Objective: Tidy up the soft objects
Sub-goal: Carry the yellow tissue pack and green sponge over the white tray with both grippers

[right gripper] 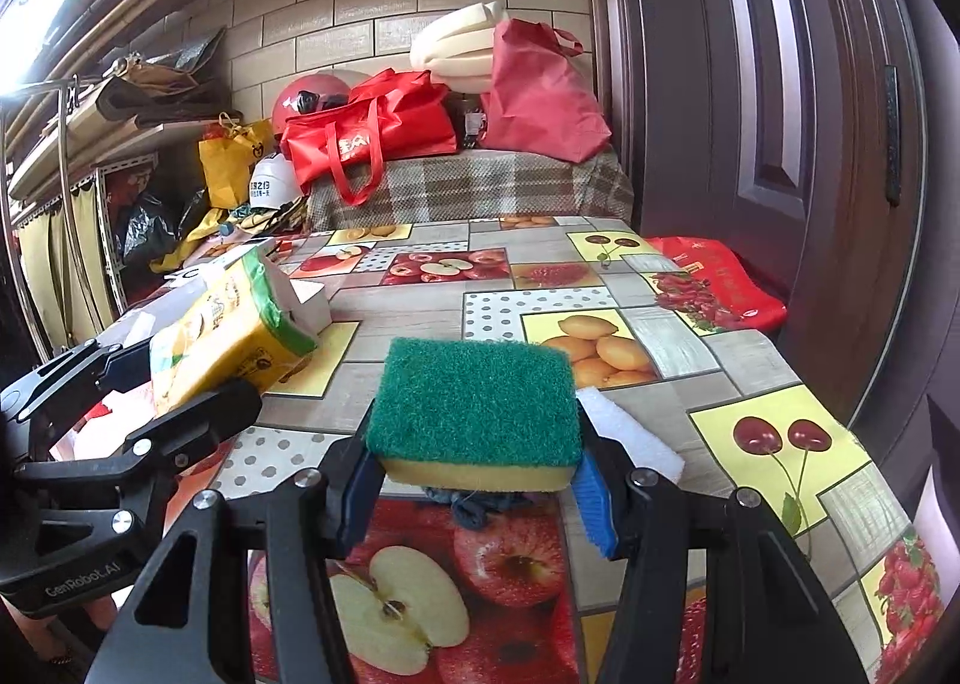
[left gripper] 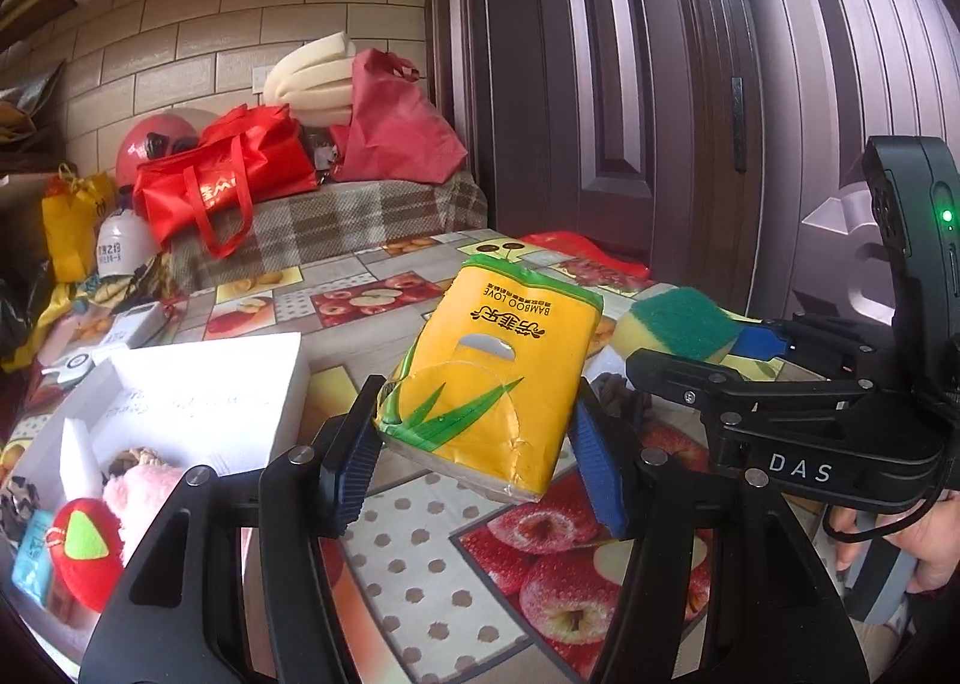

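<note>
My left gripper (left gripper: 477, 459) is shut on a yellow and green tissue pack (left gripper: 492, 378) and holds it above the fruit-print tablecloth (left gripper: 420, 564). The pack also shows in the right wrist view (right gripper: 228, 336). My right gripper (right gripper: 474, 495) is shut on a sponge with a green scrub top and yellow body (right gripper: 477, 414), held above the table. The sponge also shows in the left wrist view (left gripper: 681, 327), to the right of the pack. A white box (left gripper: 198, 396) at the left holds a red plush apple (left gripper: 84, 552), a pink plush (left gripper: 141, 495) and other small soft things.
A white foam piece (right gripper: 630, 435) and a dark cloth bit (right gripper: 474, 507) lie on the table under the sponge. A red bag (right gripper: 720, 288) lies at the table's right edge by the dark door (right gripper: 780, 114). Red bags (right gripper: 372, 135), helmets and foam sit on a plaid-covered surface behind.
</note>
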